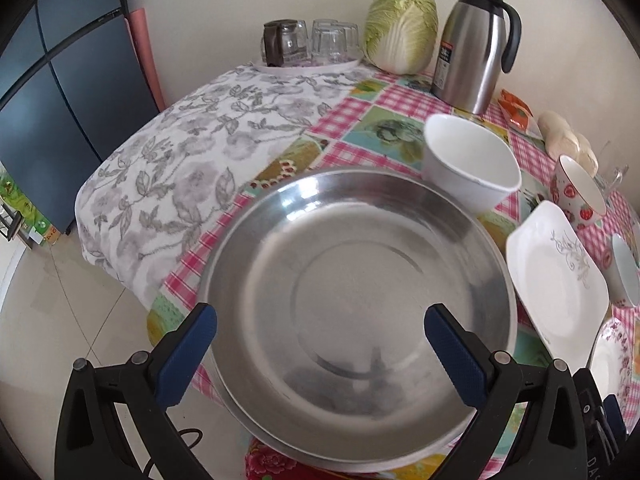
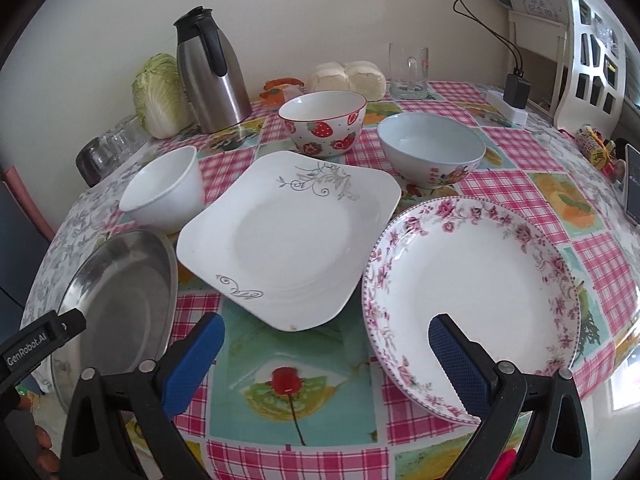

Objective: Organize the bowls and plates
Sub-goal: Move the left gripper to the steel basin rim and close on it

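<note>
A round steel plate (image 1: 352, 300) lies at the table's near edge, its front rim past the edge. My left gripper (image 1: 320, 344) is open over it, one finger outside its left rim and the other above its inside. Behind it stands a plain white bowl (image 1: 468, 164). In the right wrist view a square white plate (image 2: 292, 236) lies in the middle, with a floral-rimmed plate (image 2: 480, 292) to its right. A strawberry bowl (image 2: 324, 120) and a pale blue bowl (image 2: 432, 144) stand behind them. My right gripper (image 2: 326, 332) is open, its right finger over the floral plate's near rim.
At the back of the table stand a steel thermos jug (image 2: 212, 76), a cabbage (image 2: 160, 96), upturned glasses (image 1: 312, 40), white buns (image 2: 348, 76) and a glass mug (image 2: 408, 68). A power strip with a charger (image 2: 512, 96) lies far right. A grey floral cloth (image 1: 180, 168) covers the left part.
</note>
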